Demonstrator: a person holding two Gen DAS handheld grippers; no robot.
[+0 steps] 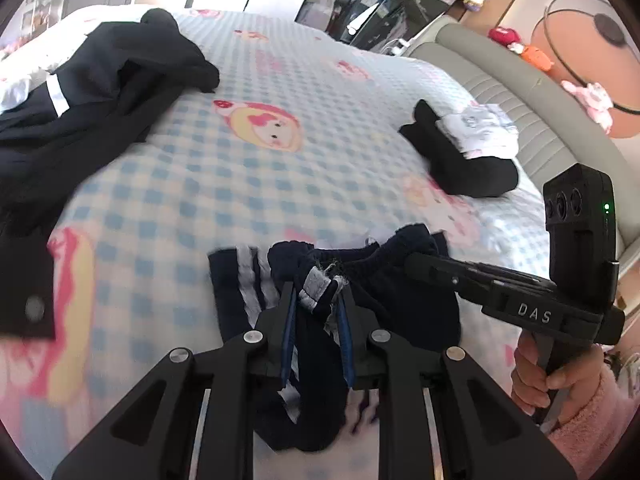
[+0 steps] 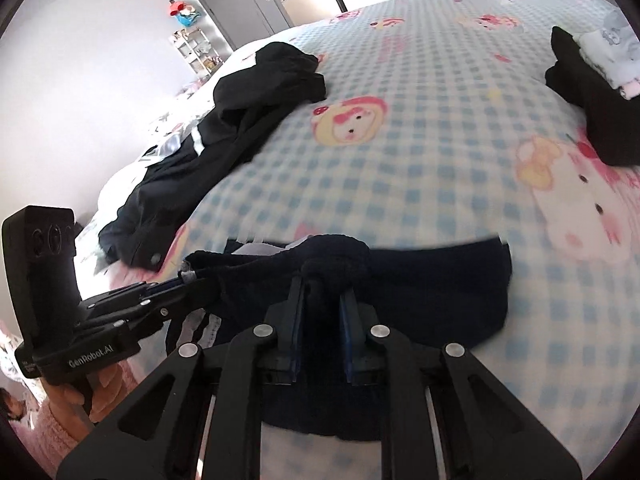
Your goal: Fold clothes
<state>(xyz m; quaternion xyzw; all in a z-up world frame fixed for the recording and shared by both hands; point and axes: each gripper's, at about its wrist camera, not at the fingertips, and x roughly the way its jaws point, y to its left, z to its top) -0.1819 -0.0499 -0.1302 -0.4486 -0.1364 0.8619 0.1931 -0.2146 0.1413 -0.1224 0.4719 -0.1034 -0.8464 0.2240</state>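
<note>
A small navy garment (image 1: 400,312) with white side stripes lies bunched at the near edge of the bed. In the left wrist view, my left gripper (image 1: 316,294) is shut on its striped edge, with a grey tag pinched between the blue pads. My right gripper (image 1: 416,264) comes in from the right and bites the same garment's gathered waistband. The right wrist view shows the right gripper (image 2: 324,280) shut on a thick roll of the navy garment (image 2: 440,284), while the left gripper (image 2: 192,280) grips the cloth's left end. The fabric sags between the two grips.
The bed has a blue checked cartoon blanket (image 1: 280,184). A rumpled black jacket (image 1: 100,92) (image 2: 248,92) lies at far left. A folded black and white stack (image 1: 468,148) (image 2: 592,80) sits at right by the grey headboard (image 1: 520,92). Hands in pink sleeves (image 1: 580,420) hold the grippers.
</note>
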